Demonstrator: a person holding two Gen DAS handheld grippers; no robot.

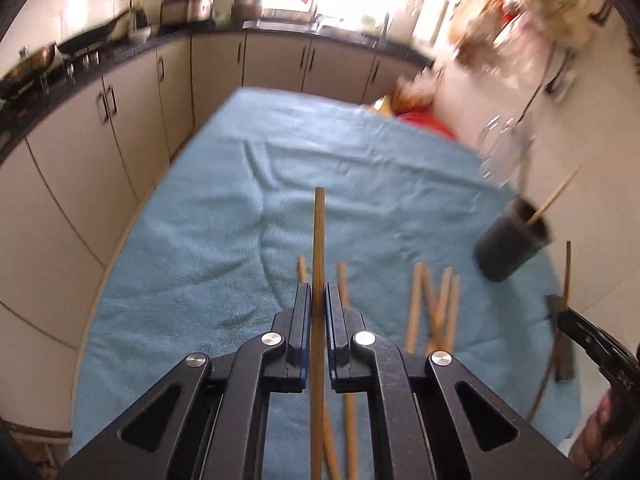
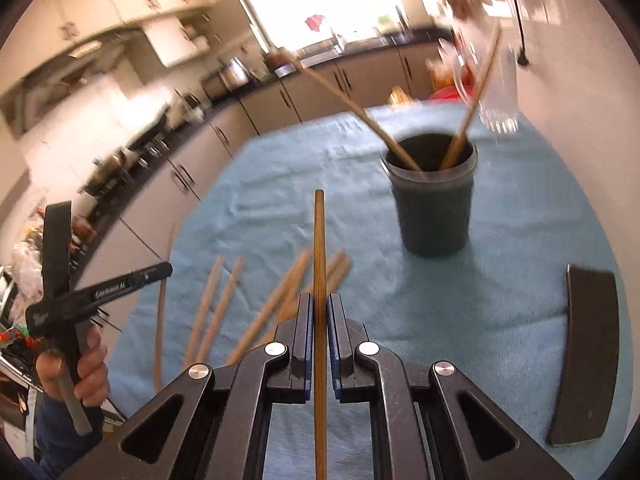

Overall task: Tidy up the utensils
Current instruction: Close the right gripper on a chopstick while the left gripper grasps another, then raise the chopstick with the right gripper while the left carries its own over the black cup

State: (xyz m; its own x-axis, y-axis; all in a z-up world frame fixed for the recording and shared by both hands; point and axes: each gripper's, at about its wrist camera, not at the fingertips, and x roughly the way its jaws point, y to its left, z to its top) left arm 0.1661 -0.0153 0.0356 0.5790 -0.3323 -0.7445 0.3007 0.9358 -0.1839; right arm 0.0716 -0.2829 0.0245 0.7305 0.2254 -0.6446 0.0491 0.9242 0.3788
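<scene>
One chopstick is clamped between the closed jaws of the left gripper and is seen lifted above the table, its free end pointing away from the camera. A second chopstick is clamped in the same manner between the closed jaws of the right gripper. The remaining loose chopsticks are scattered flat on the blue towel that covers the table, just below and beside both grippers.

The dark cup is positioned upright on the towel, ahead and to the right of the right gripper. Two chopsticks are already lodged in it, leaning outward in opposite directions. A flat dark curved object is located near the right edge of the towel; what it is cannot be told. A clear glass item behind the cup is too blurred to identify.

The step in hand is judged to be transfer: both sticks are gripped and are to be carried to the cup. The next move requires each stick to be tilted tip-down over the cup opening, clear of the two leaning sticks, before the jaws are released. The grippers are best brought to the cup one at a time, so that a collision over the rim is avoided.
</scene>
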